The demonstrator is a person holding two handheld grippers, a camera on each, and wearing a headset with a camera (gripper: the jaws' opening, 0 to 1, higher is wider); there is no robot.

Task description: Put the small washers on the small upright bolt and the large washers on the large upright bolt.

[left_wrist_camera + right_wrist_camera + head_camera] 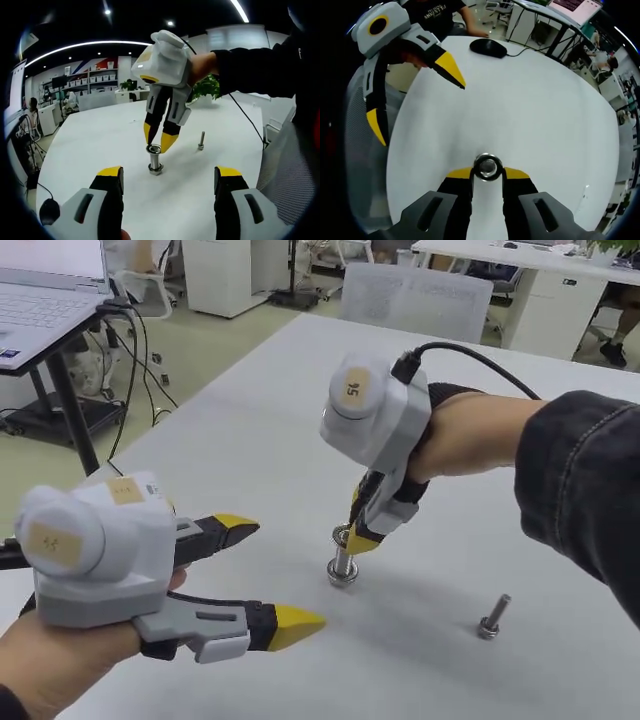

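Observation:
The large upright bolt [342, 568] [155, 165] stands on the white table [250, 440]. My right gripper [352, 538] [159, 142] [487, 172] points straight down over it, shut on a large washer [341, 535] [152, 149] [487, 166] held at the bolt's top. The small upright bolt [490, 618] [201, 141] stands to the right of the large one, bare. My left gripper [288, 574] [169, 172] [422, 114] hovers open at the near left, aimed at the large bolt, with nothing between its jaws.
A laptop [40, 300] sits on a side desk at the far left, with cables hanging below. A black mouse [488, 47] lies on the table near the left side. A chair [415, 300] stands beyond the table's far edge.

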